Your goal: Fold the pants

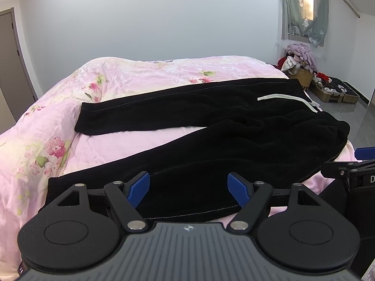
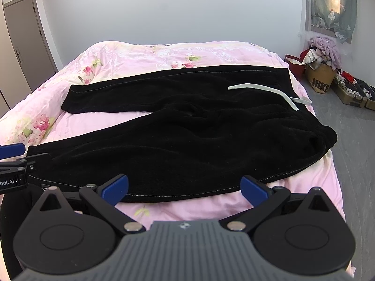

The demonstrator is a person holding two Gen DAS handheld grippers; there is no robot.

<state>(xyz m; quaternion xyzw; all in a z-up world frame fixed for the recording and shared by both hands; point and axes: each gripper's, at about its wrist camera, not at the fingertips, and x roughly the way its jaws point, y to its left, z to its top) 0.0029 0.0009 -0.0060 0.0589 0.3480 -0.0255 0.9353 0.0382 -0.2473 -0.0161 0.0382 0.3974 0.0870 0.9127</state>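
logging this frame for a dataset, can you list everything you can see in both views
pants: one, black, spread flat across the bed, legs apart, waist to the right
drawstring: one, white, lying loose on the waist end
bedspread: one, pink floral, covering the bed
door: one, grey, shut, far left
curtain: one, grey-green patterned, over the window, upper right
laundry pile: one, mixed colours, on the brown Nike bag by the wall
open case: one, tan, on the floor at right
left gripper: open, blue pads, over the near leg
right gripper: open, blue pads, at the near hem
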